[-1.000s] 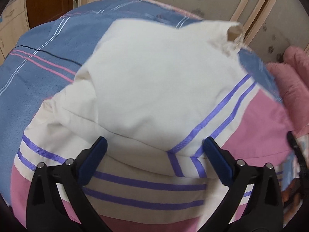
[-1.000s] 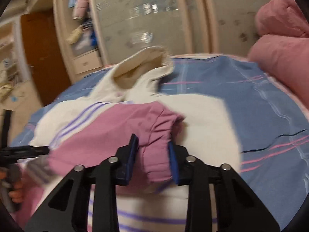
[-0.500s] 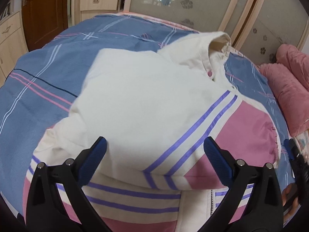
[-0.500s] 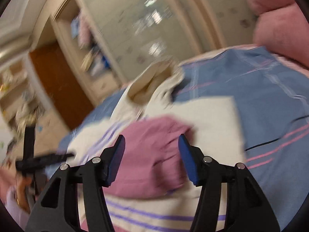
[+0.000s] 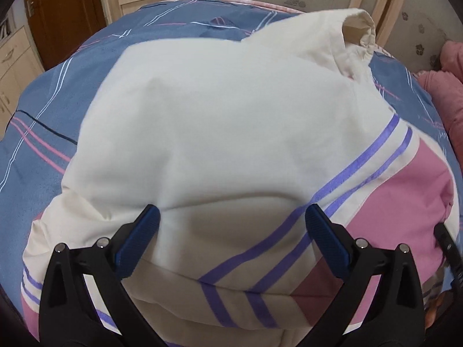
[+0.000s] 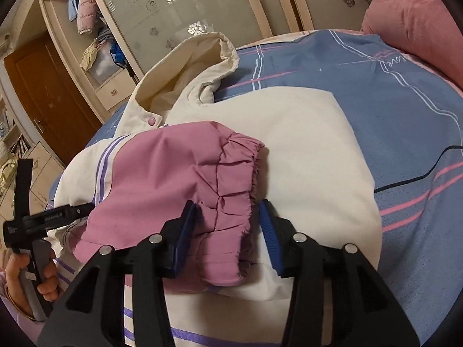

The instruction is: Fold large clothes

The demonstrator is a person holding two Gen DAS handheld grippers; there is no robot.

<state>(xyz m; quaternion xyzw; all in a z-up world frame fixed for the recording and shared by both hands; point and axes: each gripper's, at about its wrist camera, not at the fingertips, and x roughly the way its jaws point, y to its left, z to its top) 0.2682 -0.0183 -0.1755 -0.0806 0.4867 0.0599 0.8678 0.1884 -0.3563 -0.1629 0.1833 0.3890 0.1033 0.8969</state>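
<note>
Ahead of my fingers [image 6: 269, 231], ribbed blue rubber, lies the jacket [image 5: 225, 133]: matt smooth cloth on the woven cotton bed sheet [image 6: 390, 92].

Frosted wardrobe doors [image 6: 185, 8], wooden door [image 6: 43, 86]

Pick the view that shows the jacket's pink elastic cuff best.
The right wrist view: the pink cuff lies on the cream jacket, gathers plain, its end between the open right tool. In the left wrist view the pink sleeve appears only at the right edge, its cuff barely showing.
</note>
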